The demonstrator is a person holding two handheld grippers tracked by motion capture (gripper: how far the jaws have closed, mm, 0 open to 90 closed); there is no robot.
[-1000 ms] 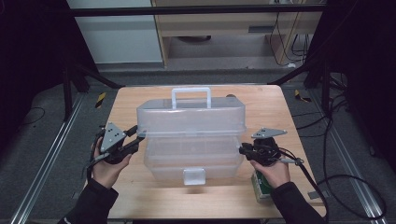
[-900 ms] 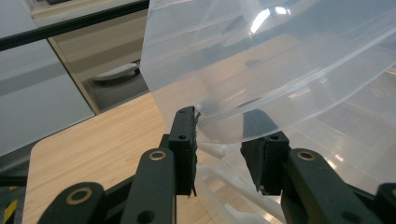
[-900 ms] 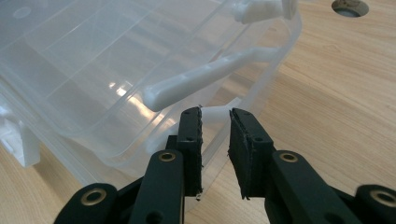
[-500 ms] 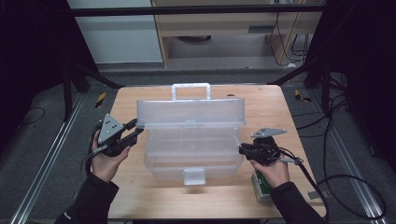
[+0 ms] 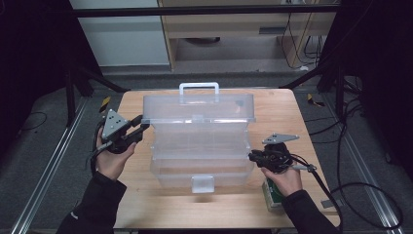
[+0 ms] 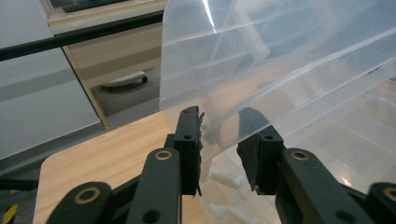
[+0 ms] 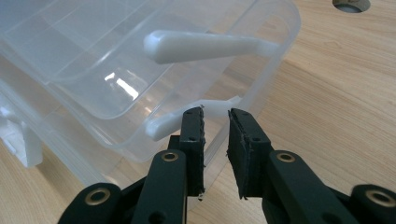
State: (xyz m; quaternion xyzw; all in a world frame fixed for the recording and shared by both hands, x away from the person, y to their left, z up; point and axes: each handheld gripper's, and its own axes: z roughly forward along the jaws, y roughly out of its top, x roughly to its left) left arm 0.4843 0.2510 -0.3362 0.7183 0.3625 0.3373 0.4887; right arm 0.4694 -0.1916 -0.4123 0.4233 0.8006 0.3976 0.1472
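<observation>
Left tongs [image 6: 219, 135] have just swung the clear plastic toolbox's lid [image 5: 198, 108] upright, jaws straddling its edge; right tongs [image 7: 215, 122] sit unclenched by the base [image 5: 202, 168], steadying it on the counter [image 5: 272, 102].

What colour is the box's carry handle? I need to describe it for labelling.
White, on the clear plastic box; the handle shows best in the high view.

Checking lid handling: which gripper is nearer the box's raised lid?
Left. The left gripper is at the raised lid's left end, its jaws astride that edge. The right gripper sits lower, by the clear box's right side.
</observation>
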